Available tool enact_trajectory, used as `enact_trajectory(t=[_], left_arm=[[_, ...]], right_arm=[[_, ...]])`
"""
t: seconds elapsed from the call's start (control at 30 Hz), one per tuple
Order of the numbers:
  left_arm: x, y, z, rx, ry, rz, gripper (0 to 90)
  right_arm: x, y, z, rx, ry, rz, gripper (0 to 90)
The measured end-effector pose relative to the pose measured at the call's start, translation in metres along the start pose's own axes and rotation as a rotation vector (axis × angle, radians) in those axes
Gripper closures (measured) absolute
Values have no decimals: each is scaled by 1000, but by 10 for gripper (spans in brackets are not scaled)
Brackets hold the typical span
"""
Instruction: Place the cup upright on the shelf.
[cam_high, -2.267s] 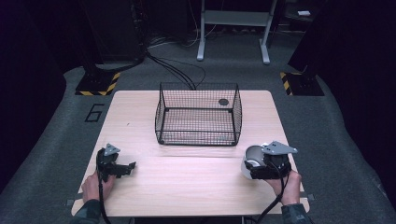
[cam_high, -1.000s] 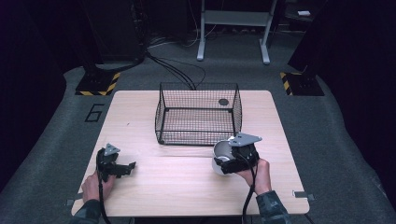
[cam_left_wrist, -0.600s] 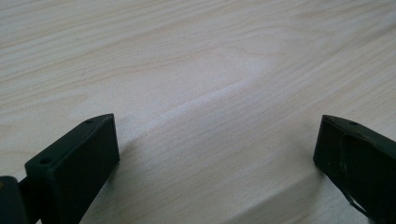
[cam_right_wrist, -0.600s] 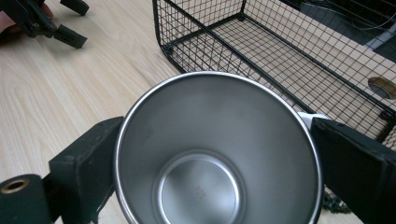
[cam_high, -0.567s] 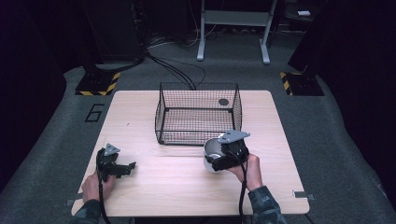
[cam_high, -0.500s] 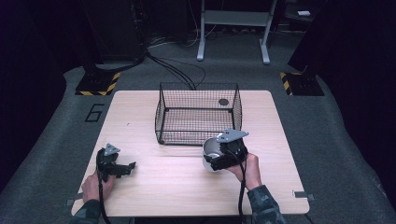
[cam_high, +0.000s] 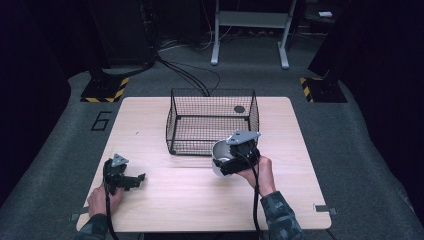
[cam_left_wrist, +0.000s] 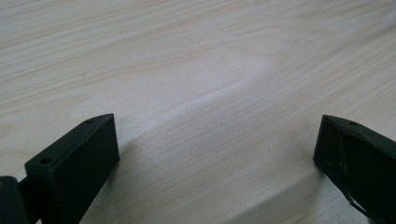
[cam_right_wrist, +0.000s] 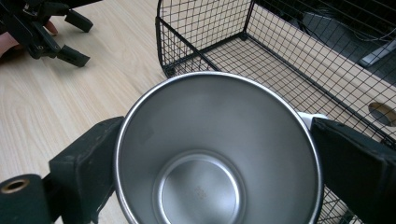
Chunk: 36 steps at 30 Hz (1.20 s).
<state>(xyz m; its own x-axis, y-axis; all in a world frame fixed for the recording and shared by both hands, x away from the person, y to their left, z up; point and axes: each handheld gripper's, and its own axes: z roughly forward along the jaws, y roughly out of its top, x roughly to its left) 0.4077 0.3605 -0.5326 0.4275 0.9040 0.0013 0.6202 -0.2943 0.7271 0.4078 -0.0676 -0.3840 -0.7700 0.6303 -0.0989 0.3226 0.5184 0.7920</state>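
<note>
Right gripper view looks straight into a steel cup (cam_right_wrist: 217, 154) clamped between the right gripper's (cam_right_wrist: 215, 163) jaws, mouth toward the camera. A wire basket (cam_right_wrist: 280, 51) stands just ahead, its near wall beside the cup. Well apart, the left gripper (cam_high: 131, 181) rests spread and empty on the desk (cam_high: 190, 200).

A dim lab or test bay, set up for recording.

From my seat I see a plain wooden table (cam_high: 165, 200) standing alone on grey carpet (cam_high: 350, 150), with a number 6 (cam_high: 101, 120) marked on the floor beside it, yellow-and-black hazard tape (cam_high: 105, 92) at the feet of dark equipment, loose cables (cam_high: 190, 75) trailing across the floor, and a grey metal stand (cam_high: 250, 30) at the back.
</note>
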Motion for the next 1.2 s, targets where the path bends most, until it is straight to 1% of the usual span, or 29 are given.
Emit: enact_trajectory(t=[0.1,0.17,0.23,0.27,0.33,0.37,0.43,0.57,0.6,0.67,0.83,0.9,0.97,1.03,1.07,1.13,1.2], left_arm=[[0,0,0,0,0,0,0],[0,0,0,0,0,0,0],[0,0,0,0,0,0,1],[0,0,0,0,0,0,1],[0,0,0,0,0,0,1],[0,0,0,0,0,0,0],[0,0,0,0,0,0,1],[0,0,0,0,0,0,1],[0,0,0,0,0,0,1],[0,0,0,0,0,0,1],[0,0,0,0,0,0,1],[0,0,0,0,0,0,0],[0,0,0,0,0,0,1],[0,0,0,-1,0,-1,1],[0,0,0,0,0,0,1],[0,0,0,0,0,0,1],[0,0,0,0,0,0,0]], right_arm=[[-1,4,0,1,2,9,59],[-2,6,-1,-5,-4,4,58],[-2,8,-1,0,-1,5,58],[-3,9,-1,-8,-5,0,58],[-4,12,-2,-8,-4,8,58],[-6,16,-4,-11,-4,-2,58],[-6,17,-4,-11,-6,4,58],[-10,23,-6,-19,-7,1,59],[-11,24,-7,-23,-10,11,59],[-14,27,-8,-26,-13,6,58],[-18,33,-11,-32,-19,14,59],[-21,37,-12,-37,-23,6,59],[-22,39,-13,-40,-24,12,59],[-27,43,-13,-43,-24,7,59],[-27,44,-12,-48,-30,20,59],[-30,46,-12,-46,-30,15,59],[-33,48,-10,-52,-29,23,59]])
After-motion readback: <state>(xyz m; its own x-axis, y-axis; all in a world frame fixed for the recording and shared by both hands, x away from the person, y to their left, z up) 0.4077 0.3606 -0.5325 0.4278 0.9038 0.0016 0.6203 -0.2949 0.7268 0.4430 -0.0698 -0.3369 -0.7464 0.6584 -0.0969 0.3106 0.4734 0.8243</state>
